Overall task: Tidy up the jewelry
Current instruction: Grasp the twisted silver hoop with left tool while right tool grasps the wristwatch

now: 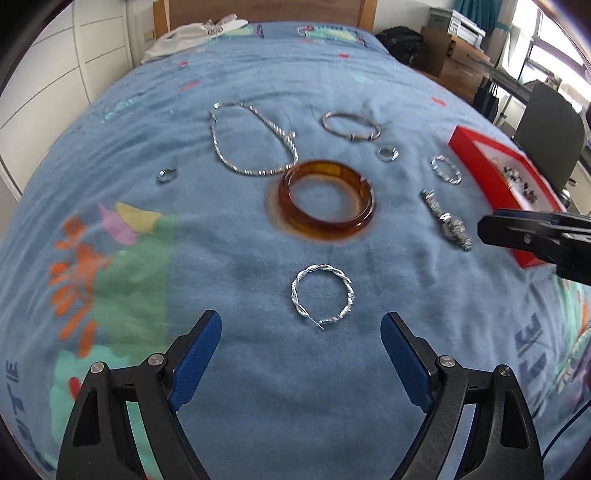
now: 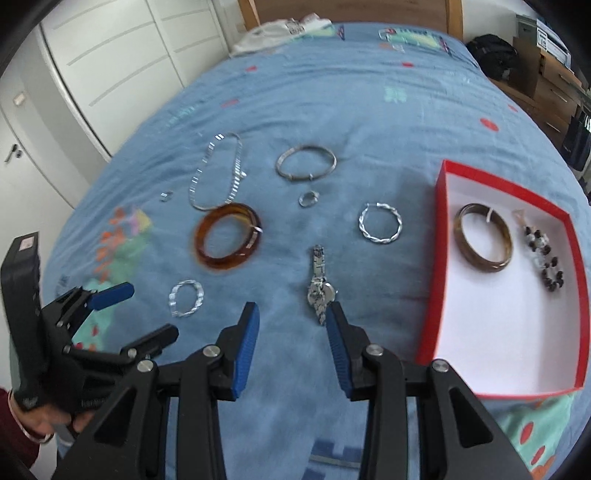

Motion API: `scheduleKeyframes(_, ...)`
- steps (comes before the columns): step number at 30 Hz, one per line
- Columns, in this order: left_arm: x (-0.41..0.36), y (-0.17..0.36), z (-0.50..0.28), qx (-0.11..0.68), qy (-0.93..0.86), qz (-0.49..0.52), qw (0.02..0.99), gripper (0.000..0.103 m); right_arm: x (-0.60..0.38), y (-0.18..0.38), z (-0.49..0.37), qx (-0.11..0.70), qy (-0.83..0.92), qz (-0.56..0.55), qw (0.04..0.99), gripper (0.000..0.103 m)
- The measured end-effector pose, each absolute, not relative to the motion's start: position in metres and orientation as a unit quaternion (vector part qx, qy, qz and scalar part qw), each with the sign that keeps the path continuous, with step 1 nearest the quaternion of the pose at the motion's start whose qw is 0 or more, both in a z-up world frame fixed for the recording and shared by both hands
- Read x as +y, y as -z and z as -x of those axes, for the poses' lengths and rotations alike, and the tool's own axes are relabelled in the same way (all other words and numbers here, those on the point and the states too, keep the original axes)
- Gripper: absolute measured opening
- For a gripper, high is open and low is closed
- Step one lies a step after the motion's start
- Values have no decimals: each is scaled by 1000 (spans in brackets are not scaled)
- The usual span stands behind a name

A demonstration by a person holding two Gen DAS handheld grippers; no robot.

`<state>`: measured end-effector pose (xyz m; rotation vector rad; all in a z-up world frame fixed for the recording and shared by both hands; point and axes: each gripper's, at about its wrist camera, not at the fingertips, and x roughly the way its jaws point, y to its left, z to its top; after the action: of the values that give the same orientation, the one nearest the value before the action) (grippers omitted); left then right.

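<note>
Jewelry lies spread on a blue bedspread. My left gripper [image 1: 301, 332] is open and empty, just short of a twisted silver hoop [image 1: 322, 297]. Beyond it lie an amber bangle [image 1: 325, 199], a silver chain [image 1: 251, 138], a thin silver bangle [image 1: 349, 125] and small rings. My right gripper [image 2: 291, 325] is open and empty, its right finger beside a silver watch [image 2: 318, 286]. A second twisted hoop [image 2: 379, 222] lies past the watch. The red box [image 2: 439, 280] at right holds a brown bangle [image 2: 484, 237] and a dark bead bracelet [image 2: 546, 264].
White wardrobe doors [image 2: 92, 74] stand at left. A wooden headboard [image 2: 351, 9] and white cloth [image 2: 280, 27] are at the far end of the bed. A desk, chair [image 1: 550, 125] and boxes stand at right.
</note>
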<state>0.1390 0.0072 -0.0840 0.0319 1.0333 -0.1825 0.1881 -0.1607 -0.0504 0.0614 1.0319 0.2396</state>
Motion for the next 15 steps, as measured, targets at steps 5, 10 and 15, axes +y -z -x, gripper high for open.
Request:
scheduleKeyframes(5,9,97,-151,500,78,-9,862,81,-159,67,-205,509,-99,-22,855,36)
scheduleKeyframes(10,8,100,-156,497,81,-8,864,69,-158,78,-213,523,-90,-15,848,36)
scheduleKeyframes(15,6,98,-156,490,83,-17,868,47,-155,85,-218,529,-92,-6,844,35)
